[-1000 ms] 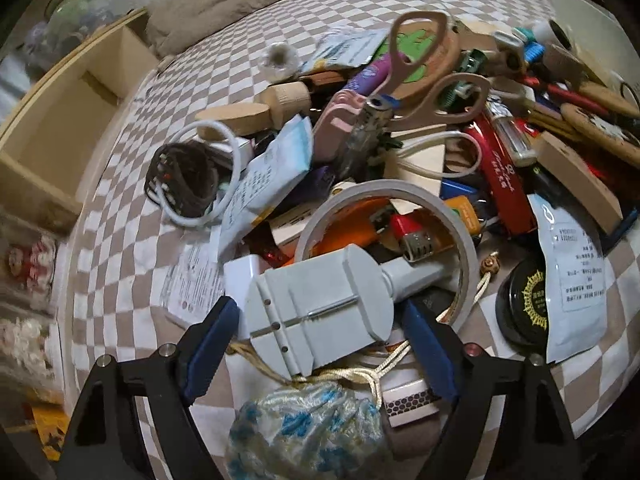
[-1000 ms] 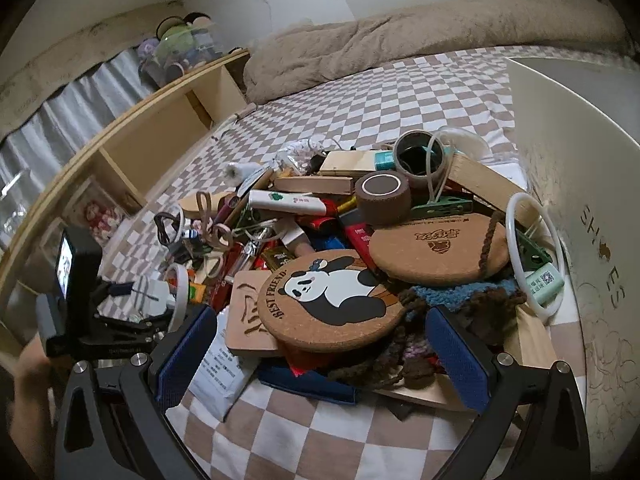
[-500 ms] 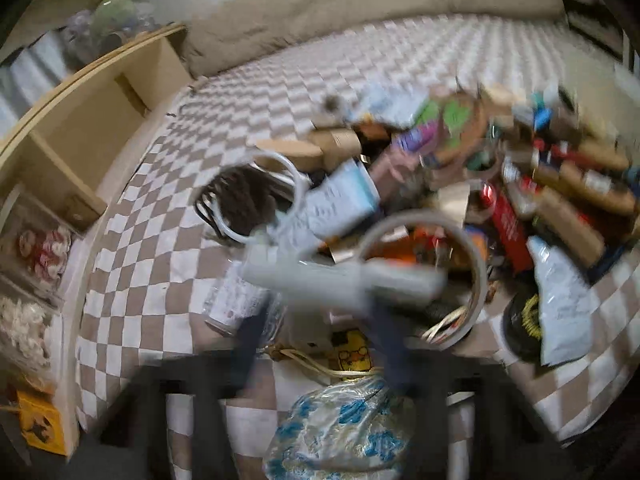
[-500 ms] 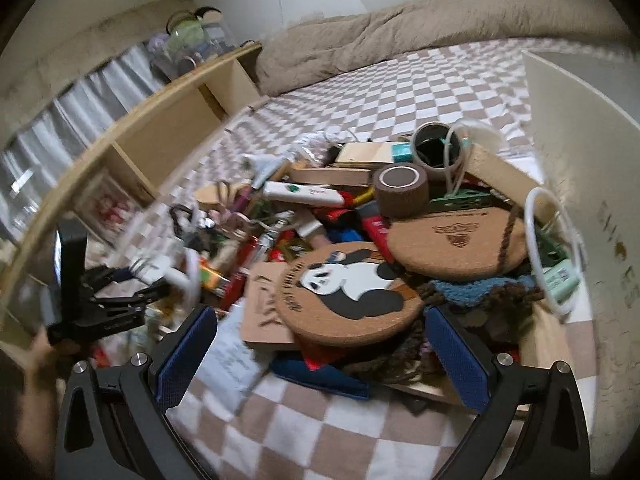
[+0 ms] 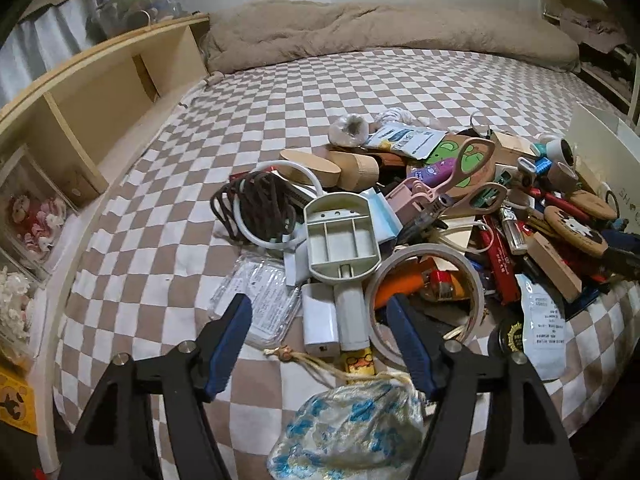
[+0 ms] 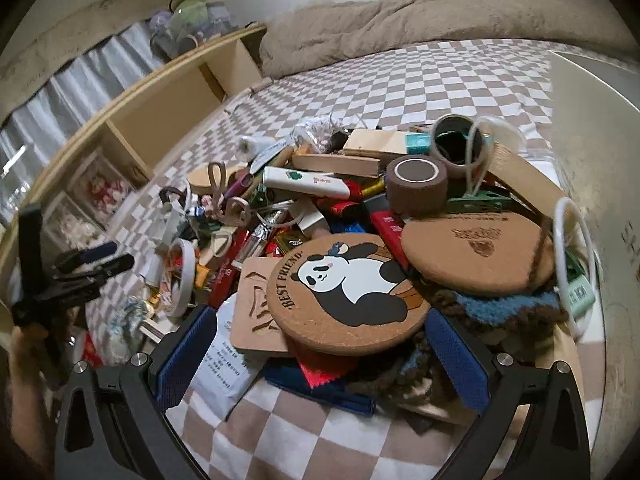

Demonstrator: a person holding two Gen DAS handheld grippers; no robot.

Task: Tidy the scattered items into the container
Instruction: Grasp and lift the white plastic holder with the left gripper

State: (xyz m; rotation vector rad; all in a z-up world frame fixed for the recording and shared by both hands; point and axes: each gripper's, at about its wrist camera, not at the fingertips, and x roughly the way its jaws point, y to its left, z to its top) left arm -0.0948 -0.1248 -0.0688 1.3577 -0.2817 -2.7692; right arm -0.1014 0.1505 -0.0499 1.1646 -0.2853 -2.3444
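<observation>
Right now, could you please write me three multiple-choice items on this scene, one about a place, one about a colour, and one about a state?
1. Where does the panda coaster lie?
A. atop the pile
B. on the wooden shelf
C. inside the white box

2. What colour are the pads of the left tool?
A. red
B. blue
C. yellow

3. What state is the left tool in?
A. shut on the tape ring
B. shut on the scissors
C. open, holding nothing

Answers: 1 A, since it rests on other clutter just ahead of the right tool. 2 B, both pads show blue. 3 C, its fingers stand apart above the grey plastic tool, touching nothing.
</observation>
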